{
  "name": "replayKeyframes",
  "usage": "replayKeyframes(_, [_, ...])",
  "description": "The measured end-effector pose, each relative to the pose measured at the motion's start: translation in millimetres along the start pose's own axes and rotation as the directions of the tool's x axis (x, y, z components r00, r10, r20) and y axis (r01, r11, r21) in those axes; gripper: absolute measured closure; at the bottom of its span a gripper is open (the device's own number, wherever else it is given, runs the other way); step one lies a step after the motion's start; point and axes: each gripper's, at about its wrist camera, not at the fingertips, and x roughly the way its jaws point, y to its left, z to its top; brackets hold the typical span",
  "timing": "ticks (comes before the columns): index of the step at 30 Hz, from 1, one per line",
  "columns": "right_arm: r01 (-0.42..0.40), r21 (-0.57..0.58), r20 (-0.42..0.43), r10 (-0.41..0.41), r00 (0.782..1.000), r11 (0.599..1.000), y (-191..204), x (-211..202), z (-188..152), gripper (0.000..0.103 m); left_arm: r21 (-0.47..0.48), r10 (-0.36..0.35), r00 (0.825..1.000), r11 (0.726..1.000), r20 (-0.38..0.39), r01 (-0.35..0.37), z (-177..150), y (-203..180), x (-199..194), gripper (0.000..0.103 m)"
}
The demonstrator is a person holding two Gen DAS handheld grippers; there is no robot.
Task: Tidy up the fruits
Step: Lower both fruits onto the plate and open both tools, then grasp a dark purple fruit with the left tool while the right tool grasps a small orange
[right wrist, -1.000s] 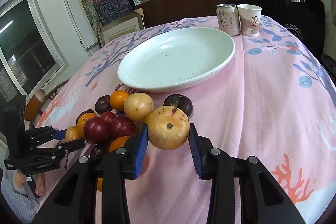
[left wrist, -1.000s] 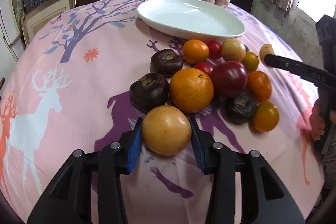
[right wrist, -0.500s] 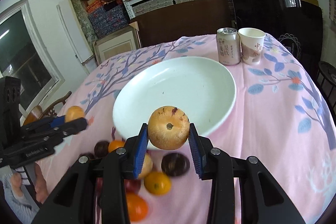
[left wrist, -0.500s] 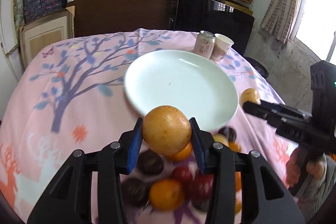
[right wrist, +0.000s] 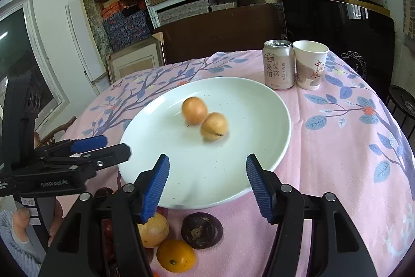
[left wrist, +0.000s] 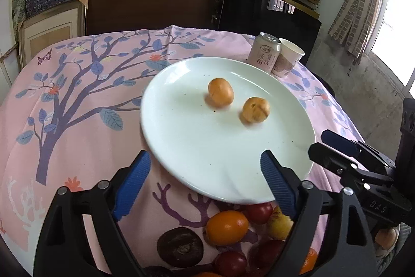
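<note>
Fruits (left wrist: 220,95) sit mid-plate (left wrist: 181,147), well off its rim, left tool (left wrist: 205,175) and right tool (right wrist: 207,183) both spread empty.

You are seeing two tan-orange fruits (left wrist: 220,95) (left wrist: 255,109) lying blurred mid-plate (left wrist: 181,136) at frame centre, while remaining mixed fruits (left wrist: 227,227) are clustering at the bottom edge.
</note>
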Motion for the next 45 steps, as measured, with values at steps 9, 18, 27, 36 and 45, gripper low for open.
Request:
replayKeyframes(9, [-0.010, 0.158, 0.030, 0.006, 1.000, 0.987, -28, -26, -19, 0.023, -0.097, 0.105, 0.994, 0.990, -0.002, -0.105, -36, 41, -29, 0.005])
replayKeyframes(18, [-0.026, 0.262, 0.072, 0.007, 0.997, 0.965, -45, -60, -45, 0.014, -0.109, 0.172, 0.985, 0.979, -0.011, -0.172, -86, 53, -66, 0.005])
replayKeyframes(27, [-0.044, 0.274, 0.061, 0.028, 0.998, 0.961, -43, -64, -52, 0.010, -0.120, 0.211, 0.975, 0.969, -0.068, -0.218, -112, 65, -71, 0.005])
replayKeyframes(36, [-0.049, 0.295, 0.060, 0.033, 0.998, 0.954, -48, -65, -53, 0.009, -0.035, 0.215, 0.972, 0.975, -0.089, -0.219, -114, 51, -57, 0.004])
replayKeyframes(45, [-0.062, 0.303, 0.066, 0.044, 0.997, 0.951, -49, -66, -54, 0.009, 0.019, 0.366, 0.927, 0.931, -0.081, -0.365, -114, 58, -58, 0.004])
